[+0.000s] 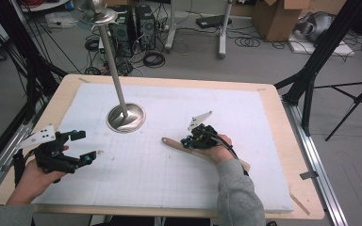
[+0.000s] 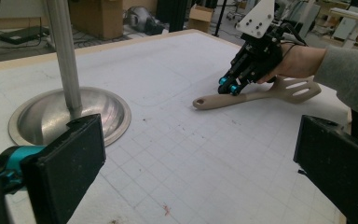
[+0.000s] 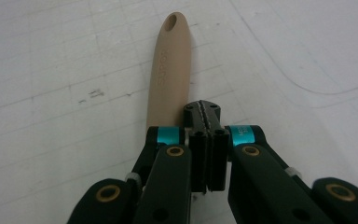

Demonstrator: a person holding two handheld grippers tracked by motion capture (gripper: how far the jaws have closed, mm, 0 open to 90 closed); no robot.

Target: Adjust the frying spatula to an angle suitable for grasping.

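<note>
1. Right gripper view: right gripper (image 3: 207, 122) clenched, jaws pressed together over the beige slotted spatula (image 3: 169, 70), handle lying ahead.
2. Left gripper (image 2: 200, 163) released, jaws wide apart, near the metal stand base (image 2: 51, 119).

Black fingers (image 3: 206, 140), teal collars, brass screws, grey sleeve (image 1: 238, 188).

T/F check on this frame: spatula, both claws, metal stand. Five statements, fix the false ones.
1. The right claw is wide open. False: its jaws are shut together, above the spatula handle.
2. The left claw is open with nothing between its jaws. True.
3. The spatula stands upright. False: it lies flat on the white mat.
4. The metal stand has a round base and a pole. True.
5. The left claw holds the spatula. False: it is apart from it.
</note>
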